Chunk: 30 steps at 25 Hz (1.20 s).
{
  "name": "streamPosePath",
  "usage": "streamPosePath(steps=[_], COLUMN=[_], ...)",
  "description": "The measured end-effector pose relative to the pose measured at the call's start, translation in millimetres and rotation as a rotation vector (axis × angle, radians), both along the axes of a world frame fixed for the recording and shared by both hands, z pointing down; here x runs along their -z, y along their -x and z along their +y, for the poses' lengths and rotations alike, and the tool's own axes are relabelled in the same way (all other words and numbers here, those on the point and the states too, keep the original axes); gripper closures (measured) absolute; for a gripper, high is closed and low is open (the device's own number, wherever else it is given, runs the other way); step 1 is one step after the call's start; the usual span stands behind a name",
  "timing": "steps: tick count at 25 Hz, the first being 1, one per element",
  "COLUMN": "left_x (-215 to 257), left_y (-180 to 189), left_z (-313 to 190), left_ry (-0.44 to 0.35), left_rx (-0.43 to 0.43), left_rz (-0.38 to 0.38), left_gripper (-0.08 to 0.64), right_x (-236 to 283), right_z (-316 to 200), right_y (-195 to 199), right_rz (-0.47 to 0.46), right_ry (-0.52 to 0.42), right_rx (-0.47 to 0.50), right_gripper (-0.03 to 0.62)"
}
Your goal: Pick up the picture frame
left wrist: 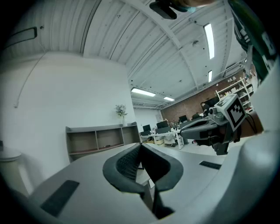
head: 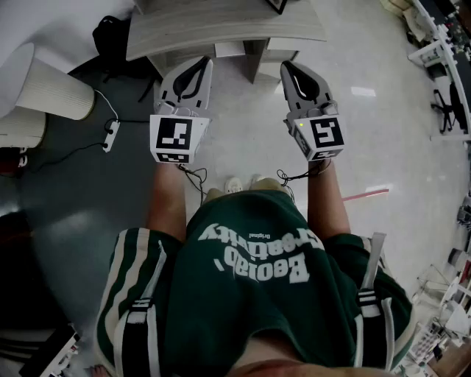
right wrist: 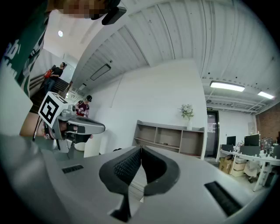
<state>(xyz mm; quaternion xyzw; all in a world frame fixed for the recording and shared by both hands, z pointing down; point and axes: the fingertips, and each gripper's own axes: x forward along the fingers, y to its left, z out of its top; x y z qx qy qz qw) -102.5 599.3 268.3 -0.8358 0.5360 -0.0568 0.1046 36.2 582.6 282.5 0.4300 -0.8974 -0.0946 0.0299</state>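
Picture frame (head: 277, 4): probably the dark-edged corner at the head view's top edge, on the grey shelf unit (head: 221, 26), ahead of the left gripper (head: 207, 63) and right gripper (head: 284, 66). Left gripper view: jaws clenched together, nothing between them. Right gripper view: likewise closed and empty. I judge the frame light, stiff, possibly glazed and fragile; pinch 1 side rail.
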Motion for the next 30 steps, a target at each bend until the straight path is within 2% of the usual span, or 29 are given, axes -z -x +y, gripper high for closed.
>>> streamPosePath(steps=[2, 8, 11, 14, 17, 23, 26, 30], left_x=[1, 8, 8, 6, 4, 9, 1, -7], left_y=[0, 0, 3, 1, -5, -9, -11, -21], left_z=[0, 1, 2, -3, -6, -7, -47, -123], left_ry=[0.0, -0.007, -0.005, 0.0, 0.01, -0.001, -0.003, 0.004], left_rx=[-0.001, -0.007, -0.016, -0.02, -0.03, -0.043, -0.042, -0.041], left_rz=[0.003, 0.007, 0.013, 0.013, 0.011, 0.008, -0.002, -0.008], left_gripper=[0.541, 0.541, 0.541, 0.541, 0.541, 0.541, 0.541, 0.541], right_x=[-1, 6, 2, 4, -5, 4, -2, -10], right_z=[2, 3, 6, 1, -1, -5, -47, -123], right_y=[1, 6, 4, 2, -8, -6, -7, -18], right_rz=[0.019, 0.006, 0.01, 0.003, 0.035, -0.009, -0.04, -0.035], right_ry=[0.031, -0.001, 0.056, 0.017, 0.083, 0.024, -0.011, 0.015], right_rx=[-0.013, 0.005, -0.02, -0.021, -0.059, -0.041, -0.028, -0.04], right_gripper=[0.561, 0.561, 0.561, 0.56, 0.561, 0.56, 0.561, 0.56])
